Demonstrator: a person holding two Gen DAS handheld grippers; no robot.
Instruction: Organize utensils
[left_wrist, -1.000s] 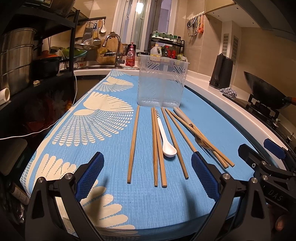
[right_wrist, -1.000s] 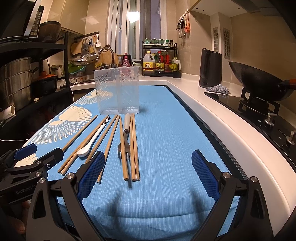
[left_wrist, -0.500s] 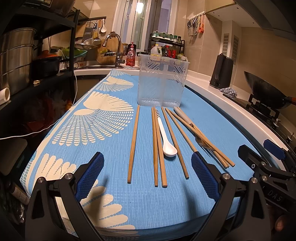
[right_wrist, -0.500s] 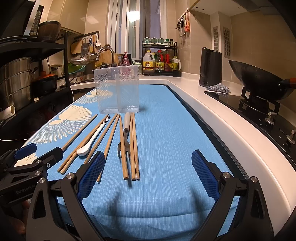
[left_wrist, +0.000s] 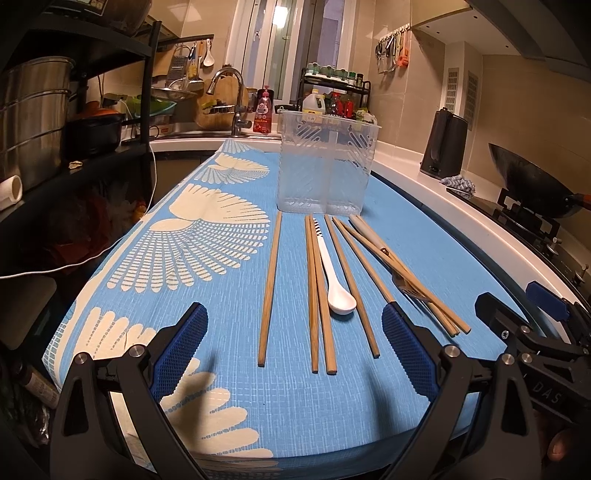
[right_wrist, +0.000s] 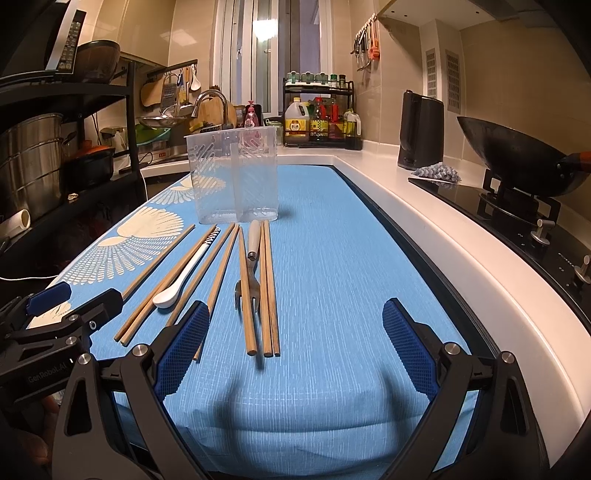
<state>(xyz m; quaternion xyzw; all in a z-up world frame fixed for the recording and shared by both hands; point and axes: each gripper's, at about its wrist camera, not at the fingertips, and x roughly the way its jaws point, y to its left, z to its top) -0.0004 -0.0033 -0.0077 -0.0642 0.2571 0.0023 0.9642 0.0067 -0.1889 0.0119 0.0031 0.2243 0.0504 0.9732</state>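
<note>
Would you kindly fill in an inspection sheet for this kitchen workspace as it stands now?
Surface: blue patterned cloth over the counter.
Job's things: clear divided holder upright, apparently empty; wooden chopsticks lying loose in front of it; white spoon among them; fork between chopsticks.
Clutter: nothing seen on the cloth.
Grippers: left gripper and right gripper open, holding nothing.
Cables: white cable hanging at the left shelving.
Surroundings: tap, kettle, wok on the hob.
</note>
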